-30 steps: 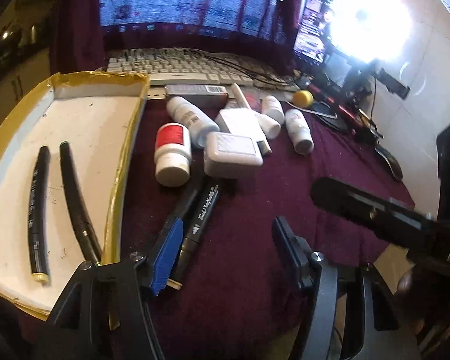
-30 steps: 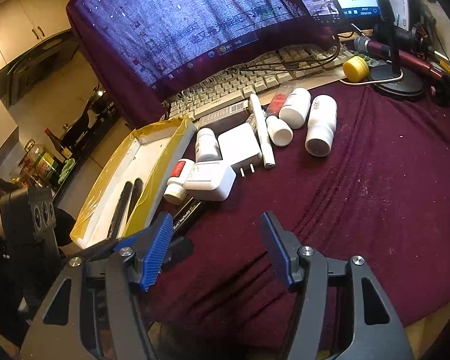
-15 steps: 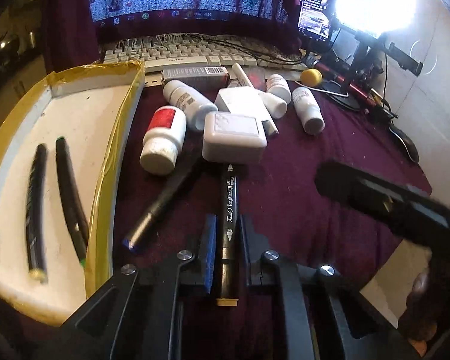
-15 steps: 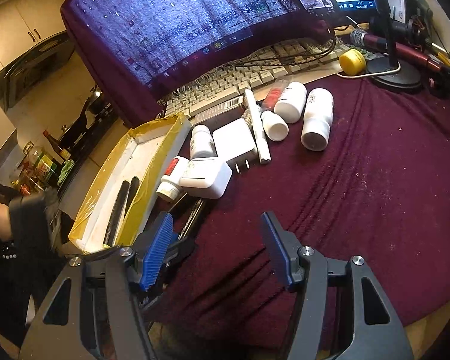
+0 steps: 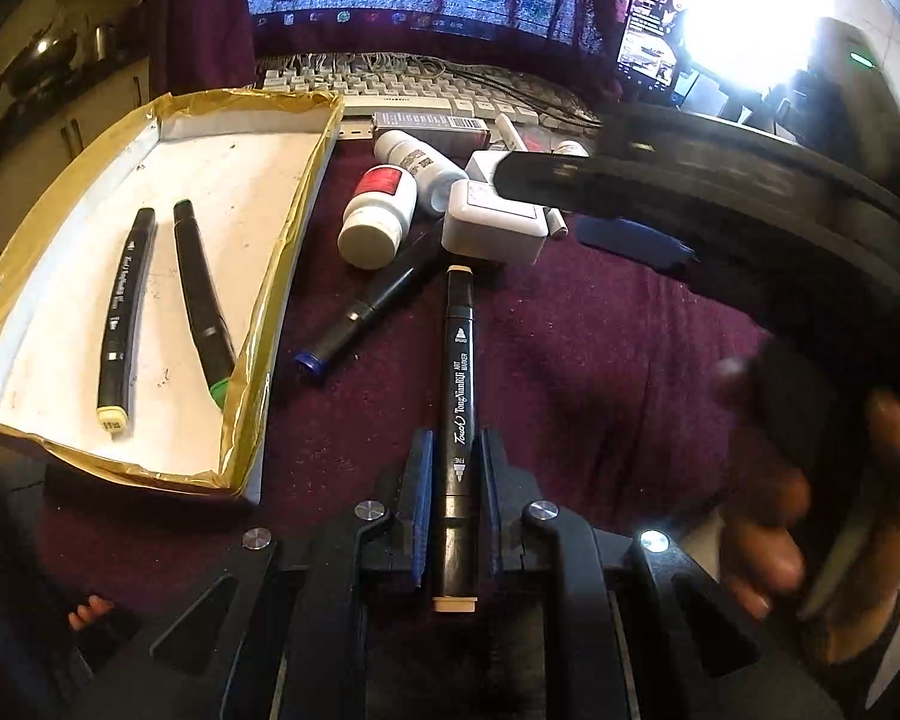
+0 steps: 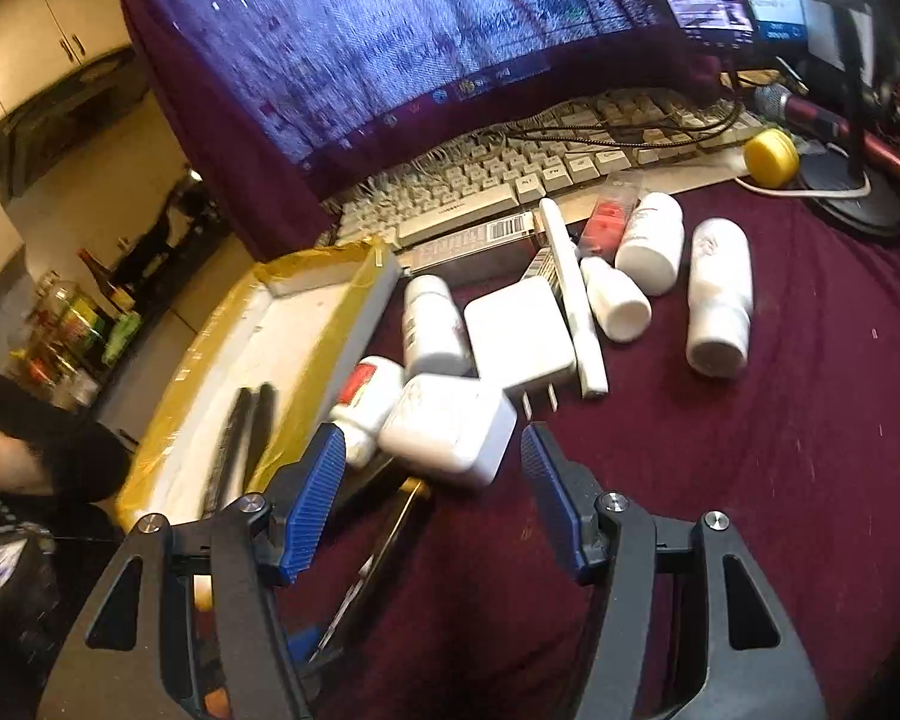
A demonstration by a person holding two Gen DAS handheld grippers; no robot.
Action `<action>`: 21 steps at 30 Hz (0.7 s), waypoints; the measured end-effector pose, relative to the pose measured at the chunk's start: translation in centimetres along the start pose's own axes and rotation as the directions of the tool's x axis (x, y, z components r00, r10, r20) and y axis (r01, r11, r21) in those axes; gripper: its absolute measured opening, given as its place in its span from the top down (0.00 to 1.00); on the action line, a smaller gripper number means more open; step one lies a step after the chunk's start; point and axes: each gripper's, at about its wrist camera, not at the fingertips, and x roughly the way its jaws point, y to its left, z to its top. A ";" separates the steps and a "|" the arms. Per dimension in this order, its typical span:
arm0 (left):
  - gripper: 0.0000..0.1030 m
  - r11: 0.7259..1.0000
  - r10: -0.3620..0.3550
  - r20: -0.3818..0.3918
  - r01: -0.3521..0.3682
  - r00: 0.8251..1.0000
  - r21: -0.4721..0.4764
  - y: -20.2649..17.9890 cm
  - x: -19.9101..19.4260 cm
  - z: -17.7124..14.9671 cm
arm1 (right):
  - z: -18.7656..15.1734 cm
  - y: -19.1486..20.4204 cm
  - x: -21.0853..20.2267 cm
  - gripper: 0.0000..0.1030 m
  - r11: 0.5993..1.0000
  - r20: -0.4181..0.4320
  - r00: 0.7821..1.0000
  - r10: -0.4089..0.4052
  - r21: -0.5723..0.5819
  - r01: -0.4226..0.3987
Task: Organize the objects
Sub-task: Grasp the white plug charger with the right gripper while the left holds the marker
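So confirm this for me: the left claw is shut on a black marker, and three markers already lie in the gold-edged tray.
Not quite. The left wrist view shows two markers in the gold-edged tray, not three: one with a pale end and one with a green end. The rest holds: the left claw is shut on a black marker.

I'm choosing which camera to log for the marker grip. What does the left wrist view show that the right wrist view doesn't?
Only the left wrist view: the left gripper shut on the tan-capped marker, and the blue-capped marker on the cloth.
Only the right wrist view: the open right gripper, two white bottles and the yellow cap.
Both: the gold-edged tray with two markers, and the white charger.
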 end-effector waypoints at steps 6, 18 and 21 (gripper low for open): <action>0.88 1.000 0.003 -0.004 -0.003 1.000 -0.010 -0.1 0.0 -0.1 | 1.3 0.5 2.9 0.40 0.998 -0.079 0.997 -0.022 -0.068 0.017; 0.88 0.999 -0.030 -0.009 0.030 0.999 -0.031 0.4 -0.1 -0.1 | -2.1 -1.0 0.1 0.50 0.997 -0.102 0.993 -0.058 -0.049 0.053; 0.88 0.999 -0.030 -0.006 0.030 1.000 -0.032 0.3 -0.1 -0.1 | -2.9 -1.9 -1.3 0.50 0.999 -0.090 0.995 -0.045 -0.026 0.043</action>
